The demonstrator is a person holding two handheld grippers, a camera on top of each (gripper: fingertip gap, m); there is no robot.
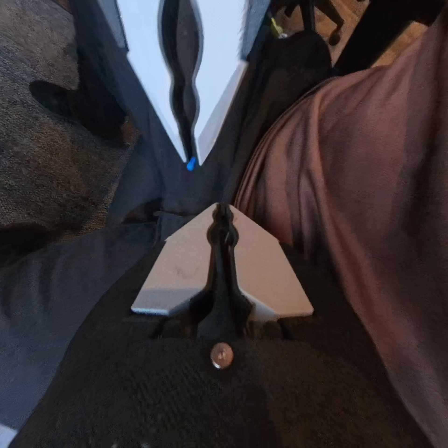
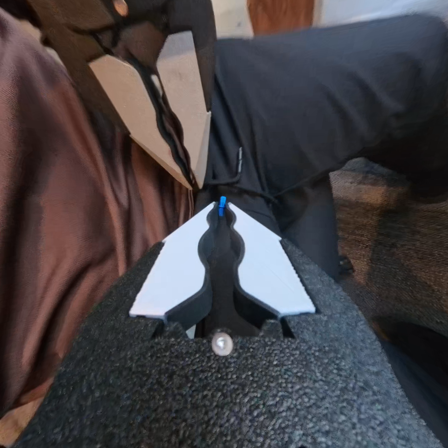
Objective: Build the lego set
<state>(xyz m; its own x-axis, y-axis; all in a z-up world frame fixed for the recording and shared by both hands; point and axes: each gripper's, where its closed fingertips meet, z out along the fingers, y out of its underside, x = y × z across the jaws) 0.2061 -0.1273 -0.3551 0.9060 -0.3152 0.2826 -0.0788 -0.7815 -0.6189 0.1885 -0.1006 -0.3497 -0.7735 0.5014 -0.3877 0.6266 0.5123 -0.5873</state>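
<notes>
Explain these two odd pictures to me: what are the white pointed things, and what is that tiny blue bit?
Each picture comes from a camera riding on a hand-held pincer, looking along its two white fingers. No robot arm: a person holds one pincer in each hand. The right gripper pinches a small blue piece, a toy building part. The left gripper is shut with nothing visible in it. Each view also shows the other pincer facing it. Behind are the person's brown top, dark trousers and carpet.
</notes>
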